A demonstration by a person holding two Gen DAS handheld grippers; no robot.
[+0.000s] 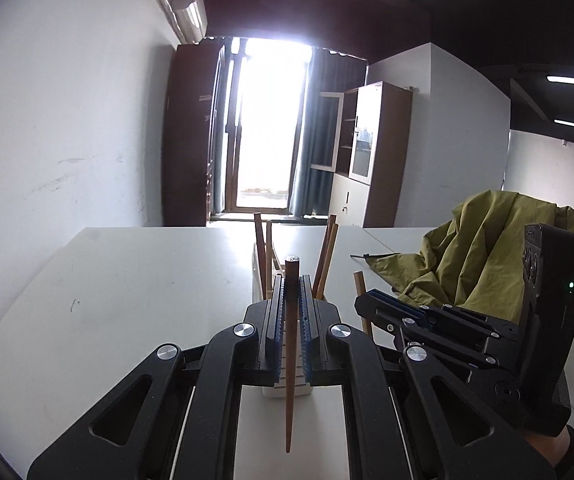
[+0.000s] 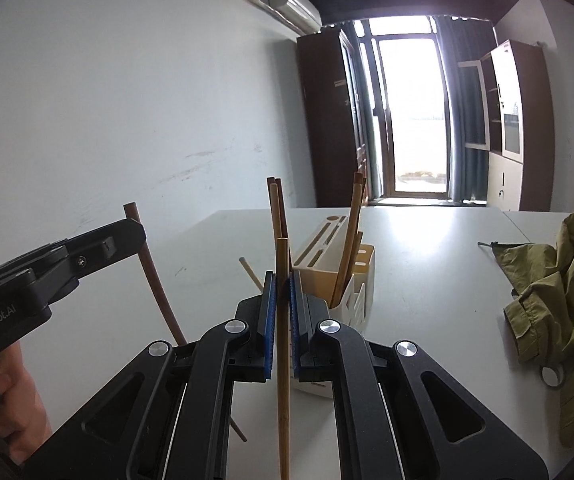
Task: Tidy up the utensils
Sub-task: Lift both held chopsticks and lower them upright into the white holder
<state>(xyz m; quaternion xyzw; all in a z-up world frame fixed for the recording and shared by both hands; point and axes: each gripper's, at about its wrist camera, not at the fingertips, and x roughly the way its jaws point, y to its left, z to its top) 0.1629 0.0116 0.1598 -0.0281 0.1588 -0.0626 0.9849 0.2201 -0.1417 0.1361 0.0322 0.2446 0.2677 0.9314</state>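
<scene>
My left gripper (image 1: 291, 280) is shut on a dark brown chopstick (image 1: 290, 360), held upright just in front of the white utensil holder (image 1: 259, 280). It also shows in the right wrist view (image 2: 139, 236), with its chopstick (image 2: 155, 280). My right gripper (image 2: 282, 280) is shut on a light wooden chopstick (image 2: 283, 360), upright, just left of the holder (image 2: 359, 292). Several chopsticks (image 2: 349, 240) stand in the holder. In the left wrist view the right gripper (image 1: 367, 300) sits to the right with its chopstick (image 1: 361, 284).
One loose chopstick (image 2: 251, 276) lies on the white table (image 2: 427, 264) behind my right gripper. An olive green jacket (image 2: 559, 312) is heaped at the table's right side. A person's hand (image 2: 3, 392) shows at the left.
</scene>
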